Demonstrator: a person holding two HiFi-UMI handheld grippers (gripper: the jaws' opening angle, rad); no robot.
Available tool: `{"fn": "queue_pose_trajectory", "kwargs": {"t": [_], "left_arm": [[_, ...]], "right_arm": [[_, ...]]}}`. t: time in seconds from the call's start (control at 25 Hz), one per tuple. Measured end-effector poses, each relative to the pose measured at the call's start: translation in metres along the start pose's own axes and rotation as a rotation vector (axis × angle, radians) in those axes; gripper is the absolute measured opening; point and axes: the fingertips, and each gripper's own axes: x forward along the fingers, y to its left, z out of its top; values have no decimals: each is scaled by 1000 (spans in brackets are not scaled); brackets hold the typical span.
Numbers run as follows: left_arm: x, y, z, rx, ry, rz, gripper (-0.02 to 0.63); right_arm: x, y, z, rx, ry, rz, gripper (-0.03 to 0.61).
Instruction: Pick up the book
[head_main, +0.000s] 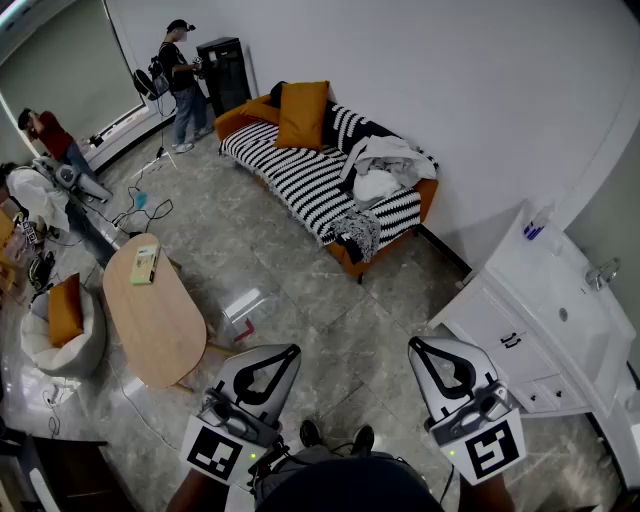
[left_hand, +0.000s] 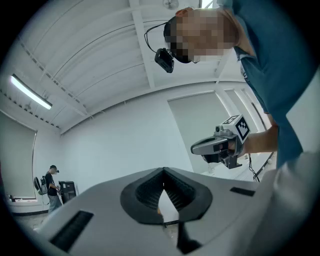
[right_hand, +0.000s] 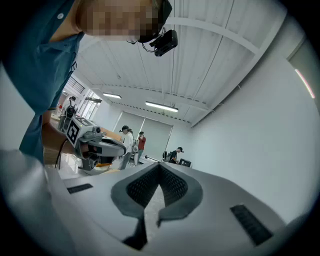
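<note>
Directly below us, the left gripper (head_main: 291, 353) and the right gripper (head_main: 416, 346) hang side by side over our shoes (head_main: 310, 432) and the grey marbled floor (head_main: 300, 270). We see the left one's fingers (left_hand: 145, 192) pressed tip to tip with nothing between them. The right one's fingers (right_hand: 142, 187) are drawn together in the same way, and we hold nothing there either.

Ahead and to our left stands an oval wooden counter (head_main: 165, 325). The book (head_main: 146, 264) lies flat near its far end, well apart from both grippers. Just left of the counter we see a white beanbag (head_main: 40, 345) with an orange cushion (head_main: 65, 310) on it. To our right is a white sink cabinet (head_main: 530, 310) against the wall.

Farther off, a black-and-white striped sofa (head_main: 300, 175) carries an orange pillow (head_main: 302, 113) and a heap of clothes (head_main: 385, 165). Farthest away, a person in a cap (head_main: 180, 80) stands beside a black cabinet (head_main: 222, 72), and a person in a red top (head_main: 50, 132) leans over at the left.
</note>
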Motion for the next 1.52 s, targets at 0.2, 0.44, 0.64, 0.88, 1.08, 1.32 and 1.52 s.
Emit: {"fn": "queue_pose_trajectory", "kwargs": {"t": [0.2, 0.44, 0.64, 0.88, 1.08, 1.32, 1.52], "left_arm": [[4, 2, -4, -7, 0, -6, 5], [3, 5, -9, -14, 9, -18, 5], [4, 11, -13, -19, 10, -20, 5], [-1, 25, -20, -24, 13, -31, 5], [-11, 48, -28, -7, 13, -34, 5], [-24, 80, -37, -6, -2, -33, 5], [-16, 92, -42, -29, -14, -37, 5]], "right_arm": [[4, -1, -4, 9, 1, -2, 11], [8, 0, -7, 22, 8, -11, 11], [13, 0, -12, 27, 18, -20, 11], [27, 7, -11, 52, 3, -22, 12], [46, 19, -6, 40, -33, -42, 12], [77, 30, -4, -48, -25, -84, 11], [94, 23, -7, -49, -4, -94, 12]]}}
